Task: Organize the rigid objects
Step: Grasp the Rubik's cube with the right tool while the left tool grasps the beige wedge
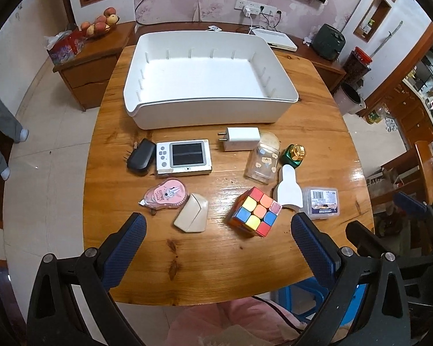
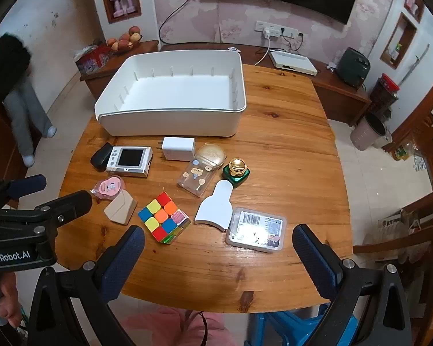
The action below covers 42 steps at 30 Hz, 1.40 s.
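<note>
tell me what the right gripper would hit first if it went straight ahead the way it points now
Probably the white scraper: it lies nearest the centre line of the open right gripper, with the clear plastic case just right of it. Height is unclear.

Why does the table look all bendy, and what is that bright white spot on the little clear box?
Both wrist views are fisheye, so the table edges curve. In the right wrist view, light glares off the clear box, washing out its label. In the left wrist view the same box reads clearly; the glare sits on the table's right edge instead.
</note>
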### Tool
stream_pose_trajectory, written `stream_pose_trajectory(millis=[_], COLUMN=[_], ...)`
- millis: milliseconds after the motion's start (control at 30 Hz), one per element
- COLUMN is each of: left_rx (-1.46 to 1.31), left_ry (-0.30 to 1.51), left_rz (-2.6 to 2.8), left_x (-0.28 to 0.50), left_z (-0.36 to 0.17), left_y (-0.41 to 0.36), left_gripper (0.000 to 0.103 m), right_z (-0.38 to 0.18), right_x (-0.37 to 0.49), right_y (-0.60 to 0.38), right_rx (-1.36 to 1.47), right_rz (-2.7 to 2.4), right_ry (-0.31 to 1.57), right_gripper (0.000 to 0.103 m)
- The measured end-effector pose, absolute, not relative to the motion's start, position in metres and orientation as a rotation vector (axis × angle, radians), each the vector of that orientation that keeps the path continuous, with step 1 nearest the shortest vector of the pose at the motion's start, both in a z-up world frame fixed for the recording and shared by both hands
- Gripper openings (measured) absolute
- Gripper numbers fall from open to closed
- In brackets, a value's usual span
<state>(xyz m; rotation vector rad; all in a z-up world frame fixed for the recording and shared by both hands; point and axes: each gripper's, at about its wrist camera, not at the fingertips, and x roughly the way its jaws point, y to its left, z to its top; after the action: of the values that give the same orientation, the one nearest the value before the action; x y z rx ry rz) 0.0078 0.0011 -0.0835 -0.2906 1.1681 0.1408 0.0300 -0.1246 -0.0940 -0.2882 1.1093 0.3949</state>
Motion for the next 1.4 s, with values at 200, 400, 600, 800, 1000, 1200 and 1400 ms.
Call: stream_pose_trajectory(millis=[200, 400, 600, 800, 1000, 1200, 1400], left_rx=[-0.294, -0.293, -0.370, -0.429, -0.460, -0.496, -0.517], left_ry=[1.188, 1.229, 1.299, 1.343, 1.397, 1.425, 1.433], left_rz=[0.143, 0.180, 0.226, 0.266, 0.293, 0.319, 0.340], left_x=[0.013, 0.025, 0.041, 0.043, 0.036, 0.026, 0.014], left_z=[-0.092, -0.124, -0.174, -0.203, -0.224, -0.236, -0.243], left_y=[-0.001, 0.007, 0.025, 0.036, 0.041, 0.047, 0.052], left_gripper=[0.100, 0.100, 0.100, 0.100, 0.100, 0.100, 0.099], right_z=[-0.107, -0.135, -0.162, -0.178, -0.193, -0.205, -0.215], right_x=[0.028, 0.025, 0.026, 0.030, 0.029, 0.022, 0.017], right_y=[-0.115, -0.099, -0.084, -0.077, -0.067, -0.056, -0.049], right_rx=[-0.351, -0.430, -0.484, -0.507, -0.554, -0.634, -0.679], right_rz=[0.447, 0.519, 0.589, 0.648, 0.709, 0.776, 0.843], right_ry=[1.097, 1.077, 1.094, 1.088, 1.071, 1.026, 0.991], right_gripper=[0.102, 0.102, 0.100, 0.100, 0.100, 0.100, 0.091])
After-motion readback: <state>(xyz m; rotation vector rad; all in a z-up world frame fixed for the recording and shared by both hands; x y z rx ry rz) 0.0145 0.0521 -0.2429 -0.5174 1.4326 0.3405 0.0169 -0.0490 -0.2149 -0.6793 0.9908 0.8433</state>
